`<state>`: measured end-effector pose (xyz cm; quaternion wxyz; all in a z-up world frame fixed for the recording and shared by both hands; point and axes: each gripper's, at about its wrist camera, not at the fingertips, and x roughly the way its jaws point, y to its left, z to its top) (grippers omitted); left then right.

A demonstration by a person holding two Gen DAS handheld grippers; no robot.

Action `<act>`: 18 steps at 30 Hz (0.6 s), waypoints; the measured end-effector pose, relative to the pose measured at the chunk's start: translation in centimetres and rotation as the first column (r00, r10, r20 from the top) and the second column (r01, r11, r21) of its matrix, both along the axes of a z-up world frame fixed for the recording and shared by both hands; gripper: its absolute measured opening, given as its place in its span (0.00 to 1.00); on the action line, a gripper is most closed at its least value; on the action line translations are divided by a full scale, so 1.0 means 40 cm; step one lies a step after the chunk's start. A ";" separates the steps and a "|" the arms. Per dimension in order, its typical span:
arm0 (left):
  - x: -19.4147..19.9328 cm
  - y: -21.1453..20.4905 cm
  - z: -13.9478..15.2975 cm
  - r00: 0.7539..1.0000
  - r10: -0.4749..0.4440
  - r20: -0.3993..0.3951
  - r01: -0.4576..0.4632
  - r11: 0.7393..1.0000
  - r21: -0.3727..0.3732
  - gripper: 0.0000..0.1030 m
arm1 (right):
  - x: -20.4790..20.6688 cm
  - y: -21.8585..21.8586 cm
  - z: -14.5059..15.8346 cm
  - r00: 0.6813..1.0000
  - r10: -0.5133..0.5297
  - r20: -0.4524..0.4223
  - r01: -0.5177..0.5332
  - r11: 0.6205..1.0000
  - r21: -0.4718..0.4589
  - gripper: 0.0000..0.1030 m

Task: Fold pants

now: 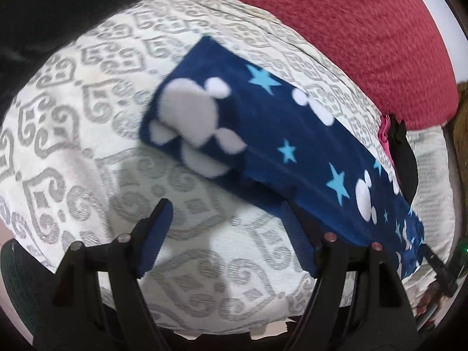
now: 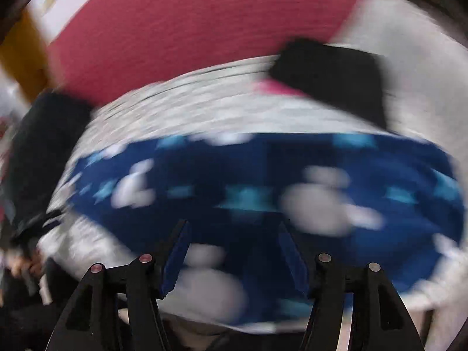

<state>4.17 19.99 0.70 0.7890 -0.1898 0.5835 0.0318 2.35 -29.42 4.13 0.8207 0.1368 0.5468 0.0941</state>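
- Lying on a white cover with a grey scroll pattern (image 1: 87, 134), the navy pants (image 1: 263, 134) run as a long folded strip from the middle of the left wrist view down to its lower right edge.
- White mouse-head shapes and light blue stars are printed over the navy fleece.
- Left tool (image 1: 226, 234): jaws spread apart with nothing between the blue pads, hanging over bare patterned cover; its right finger (image 1: 298, 242) sits just at the near edge of the pants, and whether it touches the cloth I cannot tell.
- Right tool (image 2: 232, 254): jaws parted, hanging over the pants (image 2: 292, 181), which fill the view from side to side behind the fingers. This view is heavily blurred, so whether either pad touches the fabric I cannot tell; nothing is pinched between them.
- A red textured blanket (image 1: 351, 29) lies along the far side of the patterned cover.
- A black folded item (image 2: 330, 76) rests on the cover beyond the pants, with a strip of pink (image 2: 278, 87) showing at its near edge.
- In the left wrist view the same black item (image 1: 405, 158) lies just beside the far edge of the pants.
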 end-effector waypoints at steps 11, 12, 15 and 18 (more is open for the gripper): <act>0.044 0.046 -0.060 0.997 0.081 0.009 -0.079 0.980 -0.183 0.80 | 0.047 0.353 -0.139 0.955 0.272 -0.123 -0.252 0.956 0.153 0.62; 0.051 0.042 -0.062 0.997 0.079 0.012 -0.076 0.980 -0.186 0.81 | 0.043 0.343 -0.162 0.956 0.255 -0.144 -0.231 0.959 0.165 0.62; 0.080 0.037 -0.071 0.997 0.073 0.019 -0.068 0.982 -0.179 0.81 | 0.027 0.305 -0.177 0.970 0.209 -0.126 -0.175 0.955 0.240 0.62; 0.103 0.039 -0.078 0.995 0.095 0.043 -0.087 0.983 -0.162 0.81 | 0.018 0.298 -0.166 0.975 0.180 -0.133 -0.141 0.956 0.256 0.62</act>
